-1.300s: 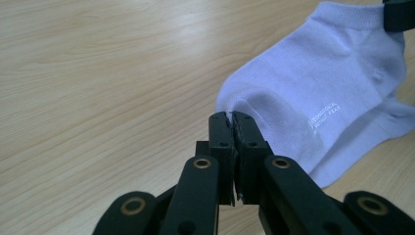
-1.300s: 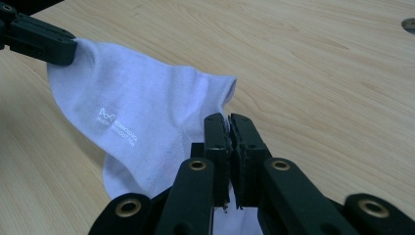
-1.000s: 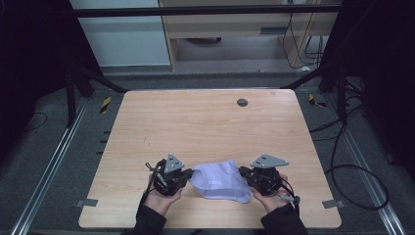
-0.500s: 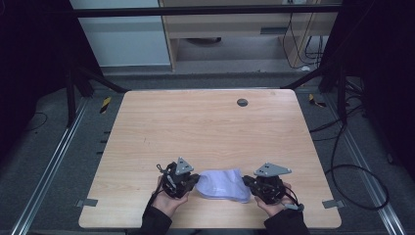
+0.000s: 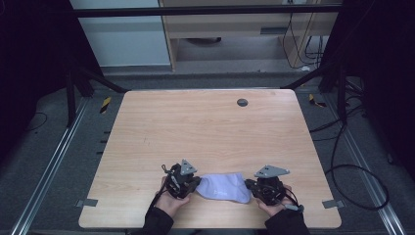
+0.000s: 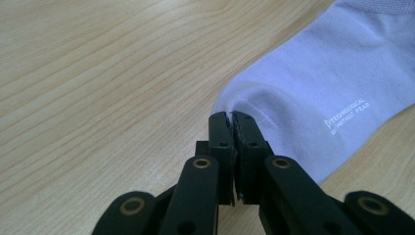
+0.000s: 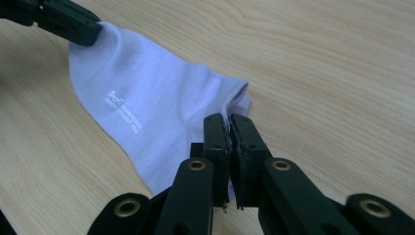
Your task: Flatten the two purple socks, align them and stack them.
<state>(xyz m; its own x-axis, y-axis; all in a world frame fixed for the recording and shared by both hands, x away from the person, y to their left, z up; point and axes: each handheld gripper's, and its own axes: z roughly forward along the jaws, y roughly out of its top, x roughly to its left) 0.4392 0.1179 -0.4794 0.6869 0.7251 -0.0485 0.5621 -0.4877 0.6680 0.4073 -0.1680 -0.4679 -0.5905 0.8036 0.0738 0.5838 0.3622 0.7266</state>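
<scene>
A pale lilac sock [image 5: 224, 187] with small white lettering lies near the front edge of the wooden table [image 5: 205, 132], stretched between both grippers. My left gripper [image 5: 195, 182] is shut on the sock's left end [image 6: 274, 98], its jaws pinching the fabric edge. My right gripper [image 5: 248, 186] is shut on the sock's right end [image 7: 161, 112]. In the right gripper view the left gripper [image 7: 93, 29] shows at the top left, holding the far end of the sock.
A small dark round hole [image 5: 242, 102] sits near the table's far edge. Metal rails [image 5: 54, 161] run along both sides, and cables [image 5: 352, 161] lie on the floor to the right. The person's hands [image 5: 169, 203] come in at the front edge.
Both grippers have moved toward the front edge with the sock held between them. The sock now looks flatter and more stretched out.
</scene>
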